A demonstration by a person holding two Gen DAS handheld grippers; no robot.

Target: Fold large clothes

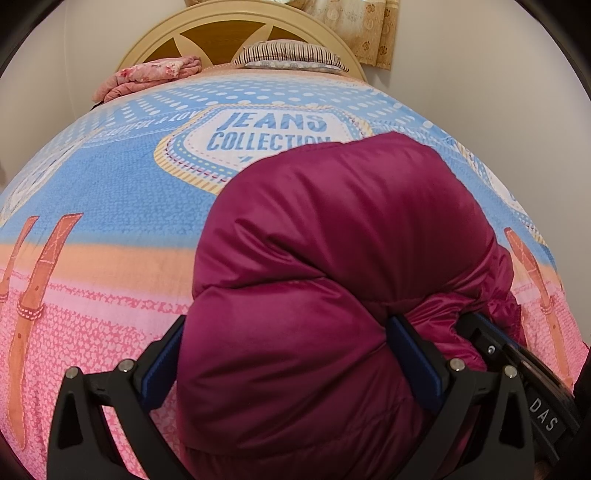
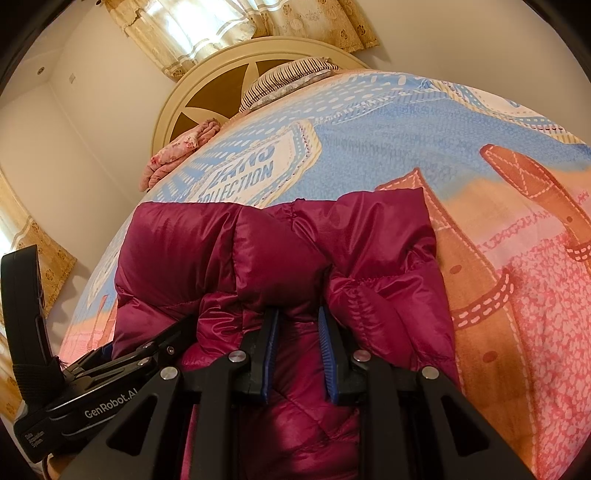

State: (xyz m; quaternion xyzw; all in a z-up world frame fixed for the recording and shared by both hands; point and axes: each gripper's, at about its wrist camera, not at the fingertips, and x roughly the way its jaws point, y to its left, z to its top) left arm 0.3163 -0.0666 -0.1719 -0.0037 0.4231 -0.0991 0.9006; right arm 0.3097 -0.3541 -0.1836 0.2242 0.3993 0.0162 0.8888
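Note:
A maroon puffer jacket point(image 1: 332, 236) lies bunched on the bed, doubled over itself. My left gripper point(image 1: 291, 354) has its jaws wide apart around a thick fold of the jacket; the padding fills the gap and touches both blue pads. In the right wrist view the jacket point(image 2: 280, 243) lies straight ahead. My right gripper point(image 2: 297, 325) has its jaws closer together, with a fold of the jacket between the blue pads. The left gripper also shows in the right wrist view point(image 2: 122, 354), low at the left, against the jacket's edge.
The bedspread point(image 1: 110, 206) is blue, orange and pink with a "JEANS COLLECTION" print. A folded pink floral blanket point(image 1: 147, 75) and a striped pillow point(image 1: 291, 55) lie by the cream headboard point(image 1: 221, 22). Patterned curtains point(image 2: 236, 22) hang behind it.

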